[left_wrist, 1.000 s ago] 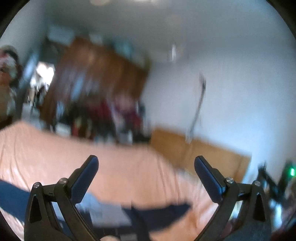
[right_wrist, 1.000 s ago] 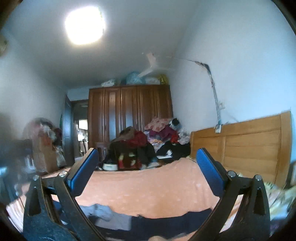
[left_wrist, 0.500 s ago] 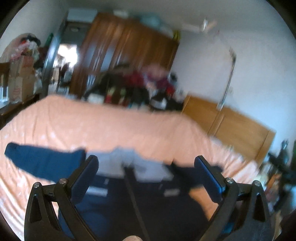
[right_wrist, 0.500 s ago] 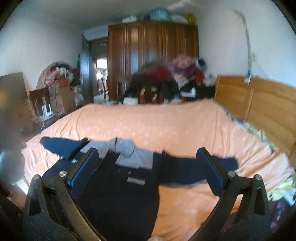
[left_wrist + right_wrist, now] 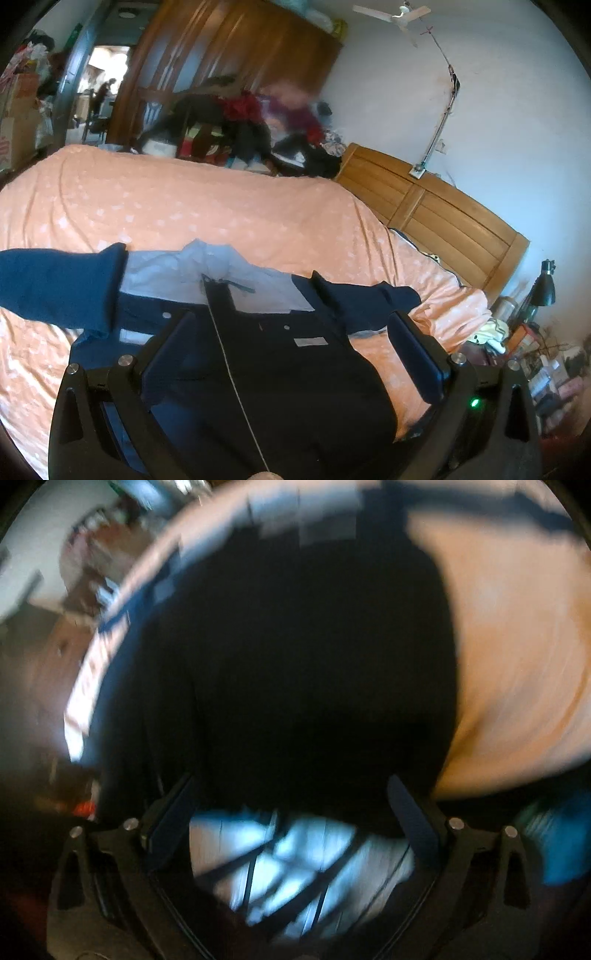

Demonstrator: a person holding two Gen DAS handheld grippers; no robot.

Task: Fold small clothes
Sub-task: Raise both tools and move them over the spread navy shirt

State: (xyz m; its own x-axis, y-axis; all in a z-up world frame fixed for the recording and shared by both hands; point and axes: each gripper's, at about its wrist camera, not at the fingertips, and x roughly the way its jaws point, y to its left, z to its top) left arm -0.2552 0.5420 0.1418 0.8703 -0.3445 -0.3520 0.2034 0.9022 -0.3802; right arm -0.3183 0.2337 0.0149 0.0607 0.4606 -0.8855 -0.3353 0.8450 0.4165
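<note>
A small dark navy jacket [image 5: 280, 365] with a pale grey collar [image 5: 207, 266] lies face up on the orange bedspread [image 5: 207, 206], sleeves spread left and right. My left gripper [image 5: 291, 347] hovers open above its chest, with nothing between the fingers. The right wrist view is heavily blurred: the jacket [image 5: 295, 664] fills it as a dark mass on the bedspread [image 5: 517, 657]. My right gripper [image 5: 291, 816] stands open just over the jacket's lower hem, close to the bed's near edge.
A wooden headboard [image 5: 443, 221] stands at the right. A pile of clothes [image 5: 240, 125] and a dark wardrobe [image 5: 221, 66] are beyond the bed's far side. A cluttered nightstand with a black lamp [image 5: 543, 291] sits at right. Pale tiled floor [image 5: 295, 867] shows under the hem.
Both grippers tilted down from the room toward the bed. The left came closer over the jacket's chest. The right swung steeply down to the jacket's hem. Both stayed open.
</note>
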